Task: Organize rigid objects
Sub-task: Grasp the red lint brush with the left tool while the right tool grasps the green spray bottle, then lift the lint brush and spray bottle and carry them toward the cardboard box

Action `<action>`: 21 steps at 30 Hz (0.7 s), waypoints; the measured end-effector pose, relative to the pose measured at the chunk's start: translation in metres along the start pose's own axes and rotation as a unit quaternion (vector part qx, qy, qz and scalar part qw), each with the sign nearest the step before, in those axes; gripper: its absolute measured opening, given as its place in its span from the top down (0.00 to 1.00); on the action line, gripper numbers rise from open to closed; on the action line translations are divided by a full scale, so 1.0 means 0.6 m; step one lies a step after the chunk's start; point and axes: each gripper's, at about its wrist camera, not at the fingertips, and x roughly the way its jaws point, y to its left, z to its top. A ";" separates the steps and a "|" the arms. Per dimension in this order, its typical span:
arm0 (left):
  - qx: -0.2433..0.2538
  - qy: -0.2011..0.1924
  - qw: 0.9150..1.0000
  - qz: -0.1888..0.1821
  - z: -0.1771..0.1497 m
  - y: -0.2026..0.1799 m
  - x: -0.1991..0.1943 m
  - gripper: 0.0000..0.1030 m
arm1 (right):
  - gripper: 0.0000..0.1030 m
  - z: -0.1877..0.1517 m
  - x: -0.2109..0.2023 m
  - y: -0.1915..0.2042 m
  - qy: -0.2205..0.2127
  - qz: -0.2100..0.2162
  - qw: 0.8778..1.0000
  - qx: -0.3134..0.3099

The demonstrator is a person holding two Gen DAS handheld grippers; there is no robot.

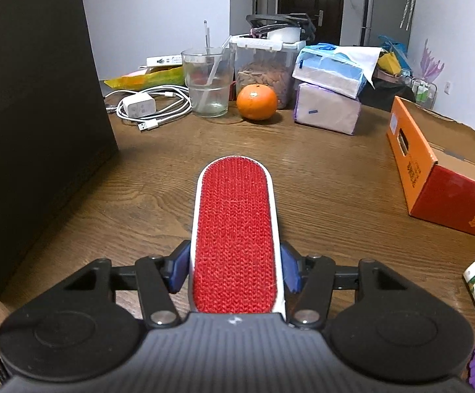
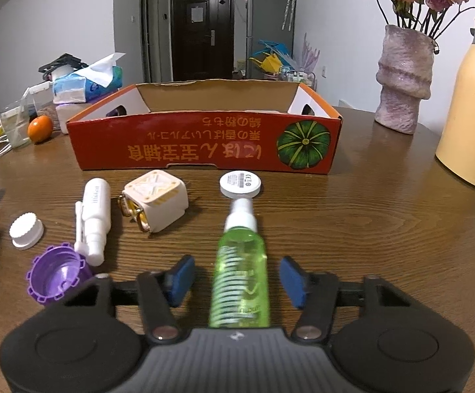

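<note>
My left gripper (image 1: pixel 235 268) is shut on a red lint brush (image 1: pixel 234 229) with a white rim, held above the wooden table (image 1: pixel 319 170). My right gripper (image 2: pixel 237 278) is open, its blue pads on either side of a green spray bottle (image 2: pixel 240 275) that lies on the table, not touching it. Beyond it lie a white round disc (image 2: pixel 240 184), a cream cube gadget (image 2: pixel 153 204), a white spray bottle (image 2: pixel 93 217), a white cap (image 2: pixel 26 231) and a purple cap (image 2: pixel 57 276). The open orange-red cardboard box (image 2: pixel 204 150) stands behind them.
A large black box (image 1: pixel 34 114) stands at left. At the back are a charger with cable (image 1: pixel 139 106), a glass (image 1: pixel 207 82), an orange (image 1: pixel 256 101), a food tub (image 1: pixel 263 65) and tissue packs (image 1: pixel 329 98). A vase (image 2: pixel 404 78) and cream thermos (image 2: pixel 470 104) stand at right.
</note>
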 end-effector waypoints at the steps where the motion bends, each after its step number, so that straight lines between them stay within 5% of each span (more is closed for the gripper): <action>1: 0.000 -0.001 1.000 -0.001 -0.001 0.000 -0.002 0.45 | 0.68 0.000 -0.001 0.000 -0.002 0.001 1.000 0.001; 21: 0.025 -0.013 1.000 -0.009 -0.031 -0.012 -0.056 0.45 | 0.71 -0.002 -0.035 -0.006 -0.032 0.031 0.999 0.013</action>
